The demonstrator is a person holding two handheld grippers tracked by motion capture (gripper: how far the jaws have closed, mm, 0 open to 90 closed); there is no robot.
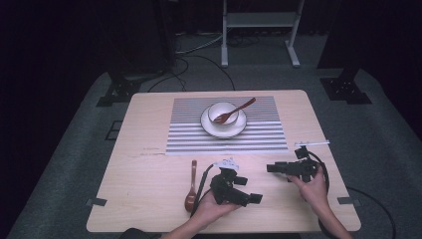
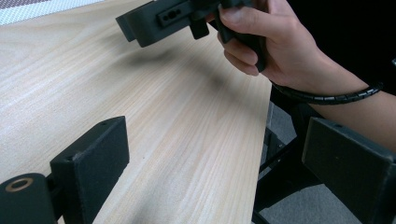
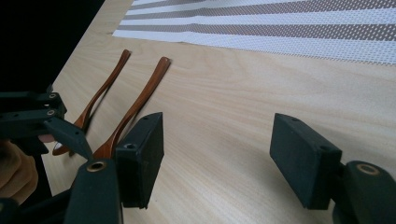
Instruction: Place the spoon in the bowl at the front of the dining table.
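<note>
**Two grippers low over the near table, both empty**

Two wooden utensils lie side by side in the right gripper view: a spoon and a second, similar piece just beyond it, handles pointing toward the striped mat. From the high view one spoon shows on the bare wood, just left of the left gripper.

Right gripper: jaws stand wide apart, bare tabletop between them, nothing held. It points toward the spoons, which lie near its left jaw but apart from it. In the high view it sits at the right side of the table, gripped by the person's right hand.

Left gripper: jaws spread wide too, nothing between them but the table's edge and the floor past it. Its camera looks across at the right hand.

Farther back, a white bowl on a plate rests on the mat, with a wooden fork lying across the bowl.
</note>
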